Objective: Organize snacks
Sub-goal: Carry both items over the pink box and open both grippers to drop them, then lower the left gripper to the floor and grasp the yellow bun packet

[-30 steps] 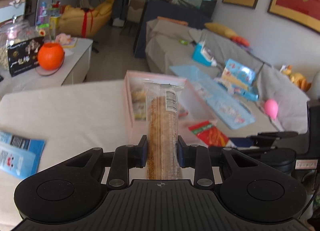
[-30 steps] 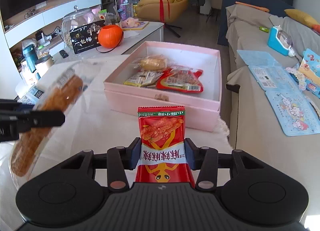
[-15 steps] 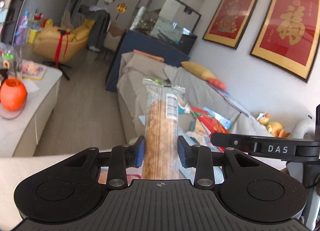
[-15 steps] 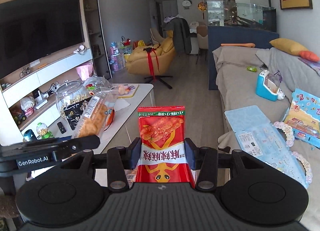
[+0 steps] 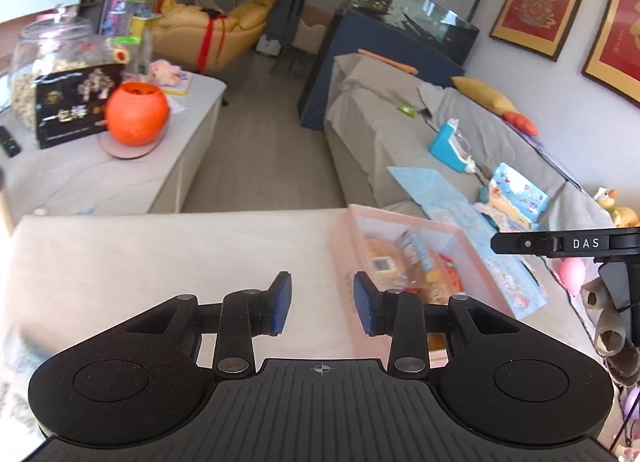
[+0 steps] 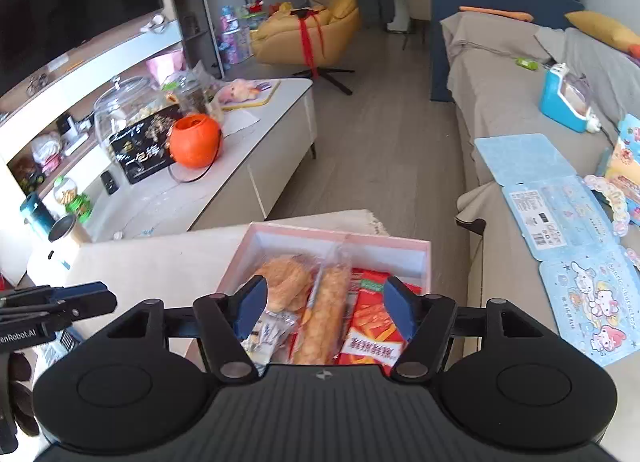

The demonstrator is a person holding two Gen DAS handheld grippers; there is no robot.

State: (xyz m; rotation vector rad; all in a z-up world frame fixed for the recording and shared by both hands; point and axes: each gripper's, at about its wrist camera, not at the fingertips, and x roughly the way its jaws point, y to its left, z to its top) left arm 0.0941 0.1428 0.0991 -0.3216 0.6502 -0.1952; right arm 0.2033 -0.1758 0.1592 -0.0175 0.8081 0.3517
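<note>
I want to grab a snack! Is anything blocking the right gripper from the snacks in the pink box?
Nothing visible blocks it. The right gripper hangs just above the open pink cardboard box, jaws opening with nothing between them. The long clear-wrapped biscuit pack and the red snack packet lie uncovered right below; the box has no lid on.

Pink box; inside it a red packet, white label band. Beyond box: orange pumpkin pot, yellow armchair.

Wrapped snacks inside open pink box
</note>
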